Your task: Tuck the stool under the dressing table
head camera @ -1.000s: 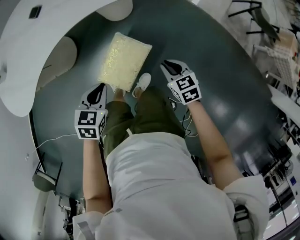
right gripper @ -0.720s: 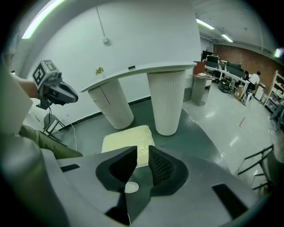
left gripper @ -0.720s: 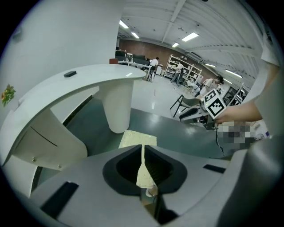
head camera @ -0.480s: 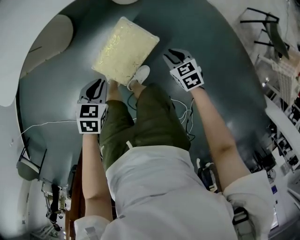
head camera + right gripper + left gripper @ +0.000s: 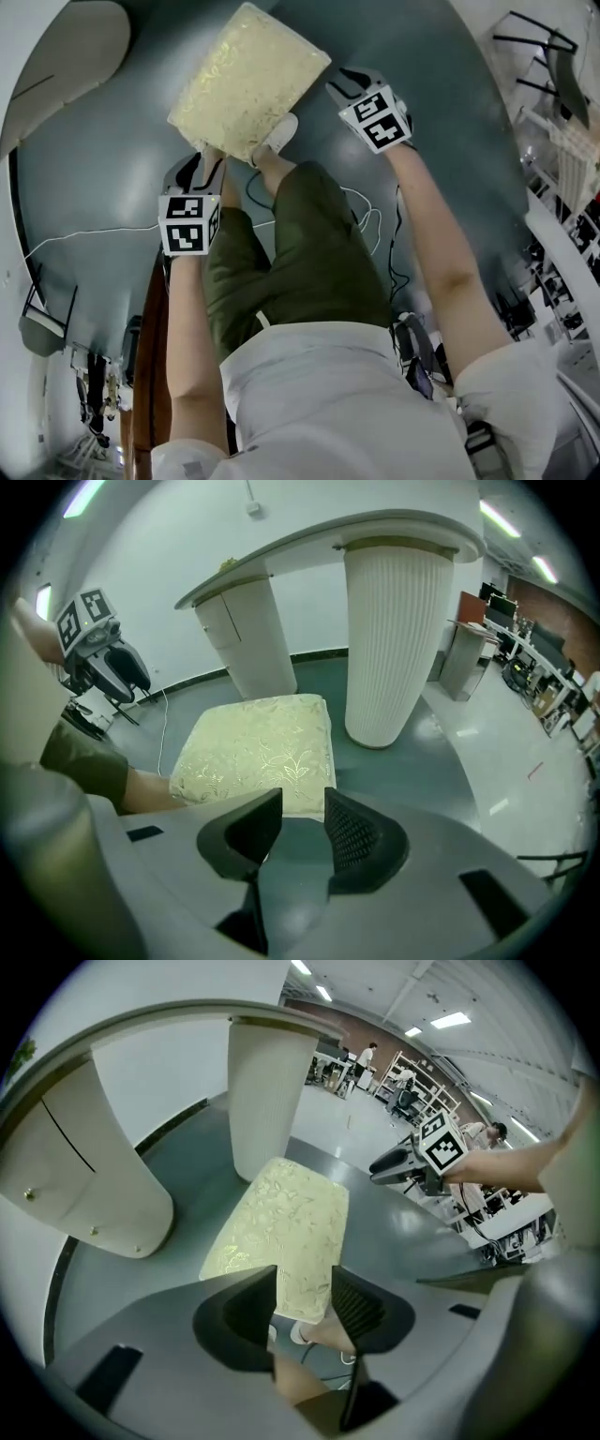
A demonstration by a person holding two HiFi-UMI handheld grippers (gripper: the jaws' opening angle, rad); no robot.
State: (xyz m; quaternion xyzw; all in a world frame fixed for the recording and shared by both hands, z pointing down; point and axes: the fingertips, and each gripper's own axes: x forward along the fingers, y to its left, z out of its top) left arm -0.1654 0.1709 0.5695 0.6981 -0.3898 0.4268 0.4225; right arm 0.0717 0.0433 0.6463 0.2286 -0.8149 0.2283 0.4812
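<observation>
There is one stool (image 5: 248, 80), one dressing table (image 5: 328, 536) and two grippers, one in each of the person's hands. One white shoe (image 5: 279, 136) shows at the stool's near edge, and one thin white cable (image 5: 84, 234) trails over the grey-green floor.

The stool has a rectangular padded top, pale yellow-green with a shiny leaf pattern, and its corners are rounded. Its legs are not in view. It stands on the open floor in front of the person's knees, clear of the table. In the right gripper view the table has a curved white top on two supports. A ribbed white column (image 5: 389, 649) is at about 2 o'clock from the stool and a smooth cream cabinet (image 5: 248, 639) at about 11 o'clock.

In the head view the left gripper (image 5: 192, 173) sits at 7 o'clock of the stool, just beside its near corner. Its jaws have just been opening and stand roughly half apart. The stool's near edge shows through the gap, but neither pad presses on it.

The right gripper (image 5: 347, 82) is at 3 o'clock of the stool, near its side. Its jaws have also just been opening. They are parted a little less than the left's and hold nothing, with the stool's edge just beyond their tips.
</observation>
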